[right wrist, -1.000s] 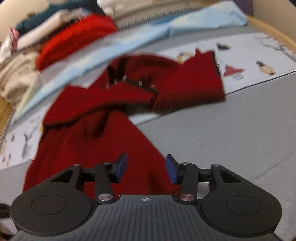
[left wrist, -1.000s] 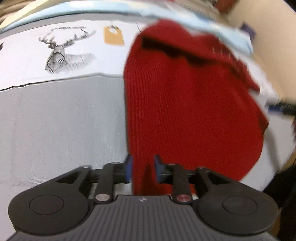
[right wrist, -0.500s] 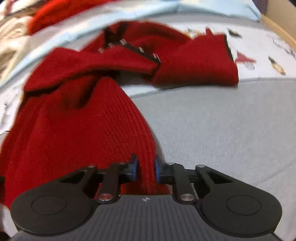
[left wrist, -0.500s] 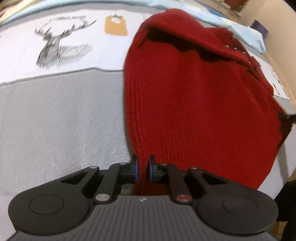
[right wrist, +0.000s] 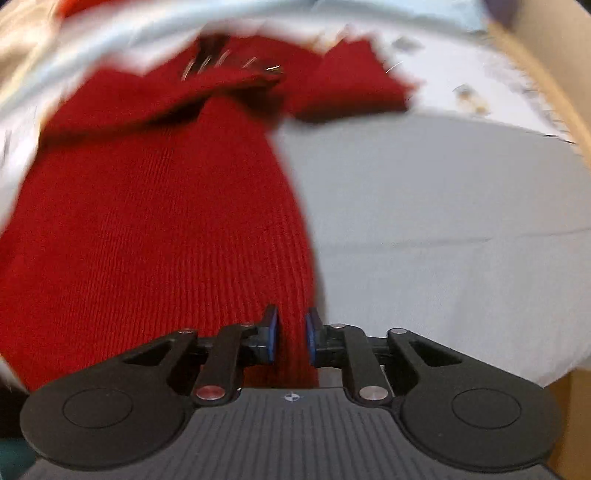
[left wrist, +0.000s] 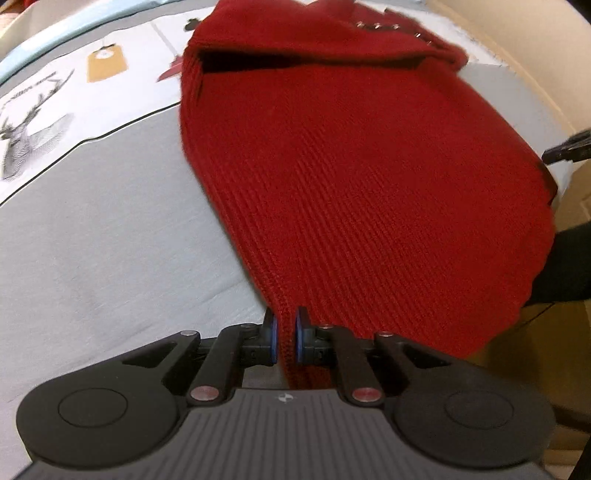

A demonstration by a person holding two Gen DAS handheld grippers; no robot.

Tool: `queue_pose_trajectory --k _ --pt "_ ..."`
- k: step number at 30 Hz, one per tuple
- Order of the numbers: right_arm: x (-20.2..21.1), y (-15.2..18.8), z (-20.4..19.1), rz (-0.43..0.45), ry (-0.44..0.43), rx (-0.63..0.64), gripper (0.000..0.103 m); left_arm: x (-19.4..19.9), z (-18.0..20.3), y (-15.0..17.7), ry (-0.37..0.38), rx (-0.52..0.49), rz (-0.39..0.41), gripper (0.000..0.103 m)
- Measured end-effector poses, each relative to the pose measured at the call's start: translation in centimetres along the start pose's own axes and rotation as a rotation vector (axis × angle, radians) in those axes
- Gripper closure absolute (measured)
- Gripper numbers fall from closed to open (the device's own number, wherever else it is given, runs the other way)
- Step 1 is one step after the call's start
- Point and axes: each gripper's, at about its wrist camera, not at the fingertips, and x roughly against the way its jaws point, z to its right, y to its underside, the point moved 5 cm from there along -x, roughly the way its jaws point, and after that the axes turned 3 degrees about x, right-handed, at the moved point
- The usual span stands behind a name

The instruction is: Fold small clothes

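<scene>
The red knit garment [left wrist: 369, 177] lies spread over a grey cloth-covered surface [left wrist: 110, 240]. In the left wrist view it runs from the 6 o'clock edge up toward 12 o'clock, with a dark opening near its far end and a row of small metal fasteners [left wrist: 384, 27] at about 1 o'clock. The left gripper [left wrist: 284, 341] has its fingers clenched on the garment's near left corner, the knit pinched tight between the blue pads.

In the right wrist view, which is blurred, the garment [right wrist: 159, 229] fills the 9 o'clock side, with a sleeve [right wrist: 354, 85] lying out toward 1 o'clock. The right gripper [right wrist: 291, 338] has the garment's near right edge between its fingers; its jaws are opening a little, yet the fabric fills the gap between the pads.

Beyond the garment, at 10 o'clock in the left view, a white printed panel shows a stag drawing [left wrist: 29, 136] and a tan tag [left wrist: 106, 65].
</scene>
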Motion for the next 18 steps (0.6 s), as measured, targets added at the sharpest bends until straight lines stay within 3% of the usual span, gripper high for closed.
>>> queue_pose_trajectory --k 1,2,3,5,9,11,14,16,18 --pt "-0.4 0.4 -0.8 -0.029 -0.014 0.055 0.082 0.3 -0.3 0.1 0.023 0.007 -0.003 0.093" --pt "-0.3 0.4 -1.3 -0.014 -0.009 0.089 0.075 0.6 -0.2 0.1 0.043 0.000 0.000 0.093" --pt "0.1 0.1 -1.3 0.021 0.003 0.092 0.058 1.0 0.1 0.1 0.063 -0.024 0.005 0.093" --pt "1.4 -1.1 -0.7 0.117 0.008 0.042 0.046 1.2 1.2 0.0 0.093 -0.084 0.004 0.094" --pt "2.3 -3.5 0.3 0.271 -0.053 -0.104 0.047 0.5 3.4 0.0 0.103 -0.201 -0.048 0.094" --pt "2.2 -4.5 0.4 0.302 -0.100 -0.164 0.049 0.0 3.3 -0.3 0.066 -0.228 -0.075 0.093" --pt "2.2 -6.5 -0.1 0.368 -0.142 -0.202 0.050 -0.2 1.3 -1.5 -0.013 -0.139 -0.099 0.088" --pt "0.9 -7.6 -0.6 0.382 -0.169 -0.231 0.059 1.0 -0.5 -3.4 -0.042 -0.040 -0.035 0.088" --pt "-0.4 -9.1 -1.1 0.374 -0.188 -0.271 0.077 2.4 -1.8 -5.4 -0.050 0.062 0.054 0.088"
